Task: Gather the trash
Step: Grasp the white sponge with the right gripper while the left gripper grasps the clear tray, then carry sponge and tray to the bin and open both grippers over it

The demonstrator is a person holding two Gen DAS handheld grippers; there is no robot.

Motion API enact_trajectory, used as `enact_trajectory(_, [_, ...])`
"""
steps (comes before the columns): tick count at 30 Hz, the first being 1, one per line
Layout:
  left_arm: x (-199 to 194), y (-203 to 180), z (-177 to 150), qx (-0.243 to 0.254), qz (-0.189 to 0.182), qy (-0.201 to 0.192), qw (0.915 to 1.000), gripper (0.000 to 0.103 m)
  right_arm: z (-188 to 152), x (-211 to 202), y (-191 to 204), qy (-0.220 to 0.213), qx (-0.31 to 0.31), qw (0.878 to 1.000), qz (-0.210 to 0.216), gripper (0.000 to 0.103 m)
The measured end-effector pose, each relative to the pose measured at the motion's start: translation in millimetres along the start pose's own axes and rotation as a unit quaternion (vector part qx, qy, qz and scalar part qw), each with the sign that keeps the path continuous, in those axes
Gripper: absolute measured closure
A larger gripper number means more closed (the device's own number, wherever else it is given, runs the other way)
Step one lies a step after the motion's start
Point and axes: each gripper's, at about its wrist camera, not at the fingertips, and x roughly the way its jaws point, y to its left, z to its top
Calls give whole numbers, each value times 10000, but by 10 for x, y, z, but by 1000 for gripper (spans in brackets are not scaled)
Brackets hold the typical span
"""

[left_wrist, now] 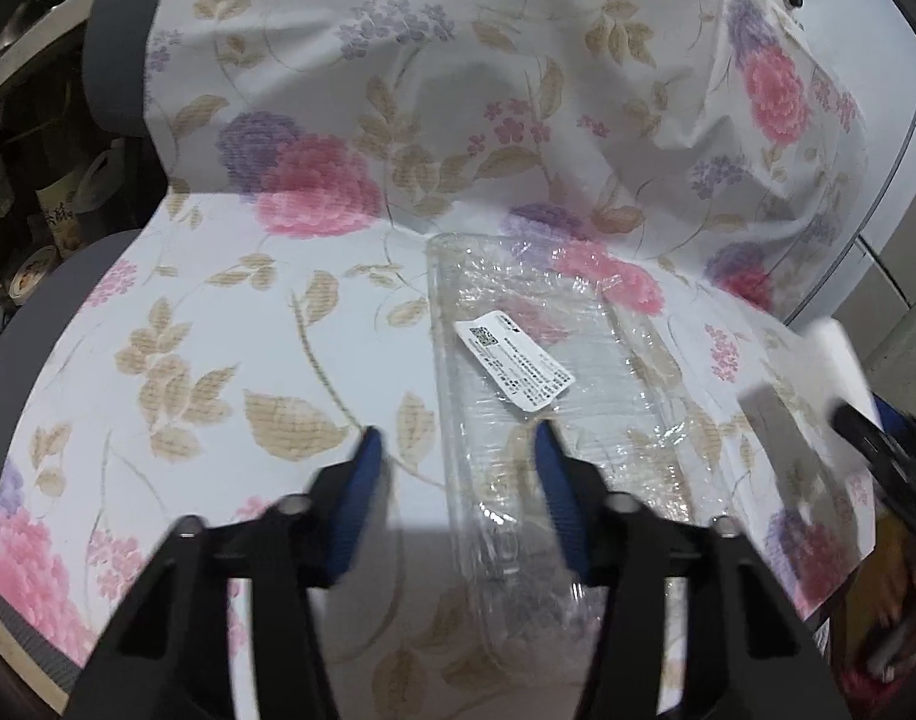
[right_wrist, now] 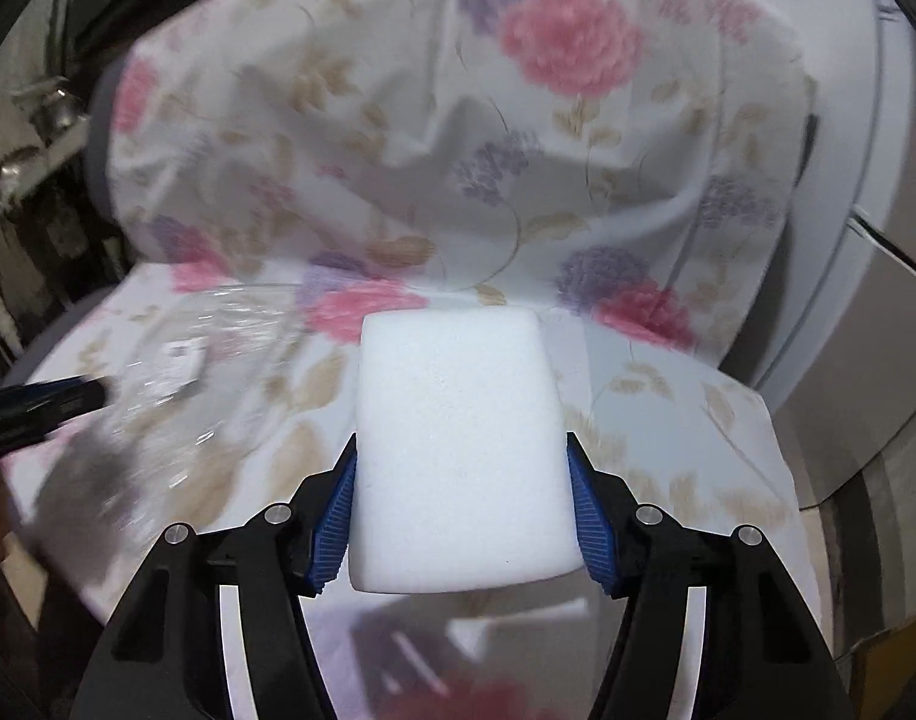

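Right tongs (right_wrist: 461, 504) pinched my white foam block (right_wrist: 458, 438) at frame centre. Left tongs (left_wrist: 458, 450) hovered spread over clear plastic wrap (left_wrist: 554, 396), lower centre; closing on it seemed next.

In the right wrist view, the clear crinkled plastic bag (right_wrist: 176, 372) near the left edge of the floral-covered seat (right_wrist: 668, 420) is smeared by motion; its white label is unreadable. The white foam block (right_wrist: 458, 450) hides the cloth beneath. A dark blurred object (right_wrist: 410, 660) below it cannot be identified.
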Motion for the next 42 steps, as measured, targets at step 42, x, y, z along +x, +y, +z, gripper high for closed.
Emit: enact_trajectory(42, [-805,-2381,-1276,2330,-1990,-44,9519,98,-1627,-2324,-814,-713,1463,9721,-1689,38])
